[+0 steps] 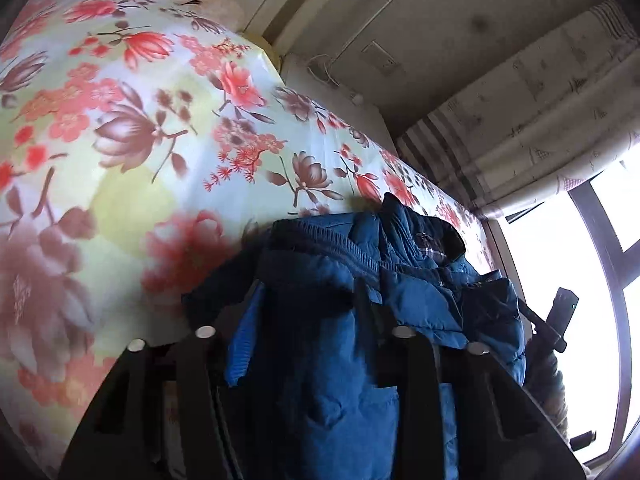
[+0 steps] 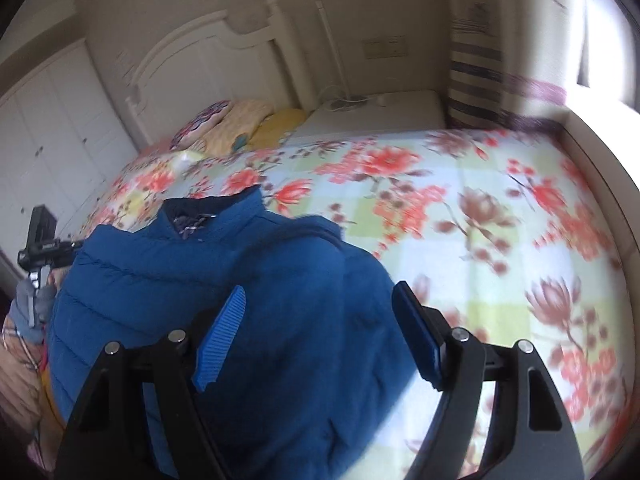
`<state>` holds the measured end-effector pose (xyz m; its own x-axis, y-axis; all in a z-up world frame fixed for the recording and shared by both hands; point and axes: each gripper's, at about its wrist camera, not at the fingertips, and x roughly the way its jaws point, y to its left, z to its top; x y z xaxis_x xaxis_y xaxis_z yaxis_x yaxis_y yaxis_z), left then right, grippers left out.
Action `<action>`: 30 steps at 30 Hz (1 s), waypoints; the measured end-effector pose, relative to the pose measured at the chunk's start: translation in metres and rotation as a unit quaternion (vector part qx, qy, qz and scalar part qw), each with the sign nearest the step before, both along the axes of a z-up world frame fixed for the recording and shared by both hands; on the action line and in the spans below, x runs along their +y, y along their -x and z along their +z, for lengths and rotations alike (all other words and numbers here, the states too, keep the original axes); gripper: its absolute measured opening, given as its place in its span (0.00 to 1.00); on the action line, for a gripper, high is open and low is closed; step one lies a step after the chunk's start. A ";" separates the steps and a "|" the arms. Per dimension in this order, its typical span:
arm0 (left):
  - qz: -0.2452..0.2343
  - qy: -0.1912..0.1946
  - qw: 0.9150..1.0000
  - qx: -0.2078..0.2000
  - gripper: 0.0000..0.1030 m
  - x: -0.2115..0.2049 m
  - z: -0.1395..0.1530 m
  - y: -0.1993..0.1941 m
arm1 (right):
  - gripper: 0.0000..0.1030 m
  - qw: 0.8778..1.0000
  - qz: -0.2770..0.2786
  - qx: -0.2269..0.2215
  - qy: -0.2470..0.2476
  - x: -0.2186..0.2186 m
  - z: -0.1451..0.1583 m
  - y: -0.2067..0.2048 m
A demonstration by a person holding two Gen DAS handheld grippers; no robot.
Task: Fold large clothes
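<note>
A blue puffer jacket lies on a floral bedsheet, collar toward the headboard. My right gripper is open and hovers above the jacket's right part, its blue pads spread wide with nothing between them. In the left wrist view the jacket is bunched up and fills the space between the fingers of my left gripper. One blue pad presses against the fabric; the other is hidden by the cloth. The left gripper also shows at the far left of the right wrist view.
The floral sheet covers the whole bed. Pillows lie by the white headboard. A white bedside cabinet, a striped curtain and a bright window stand beyond the bed. White wardrobe doors stand on the left.
</note>
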<state>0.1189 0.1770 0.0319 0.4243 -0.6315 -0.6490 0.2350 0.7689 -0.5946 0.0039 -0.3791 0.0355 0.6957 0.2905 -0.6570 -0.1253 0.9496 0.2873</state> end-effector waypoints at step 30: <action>0.063 -0.011 0.995 -0.073 0.18 0.026 0.115 -0.025 | 0.05 0.996 -0.027 -0.081 0.030 0.021 0.096 0.015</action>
<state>0.1435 0.2026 0.1466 0.5903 -0.5536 -0.5874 0.2179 0.8100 -0.5444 -0.0107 -0.3584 0.1314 0.8074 0.2144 -0.5497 -0.1146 0.9709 0.2104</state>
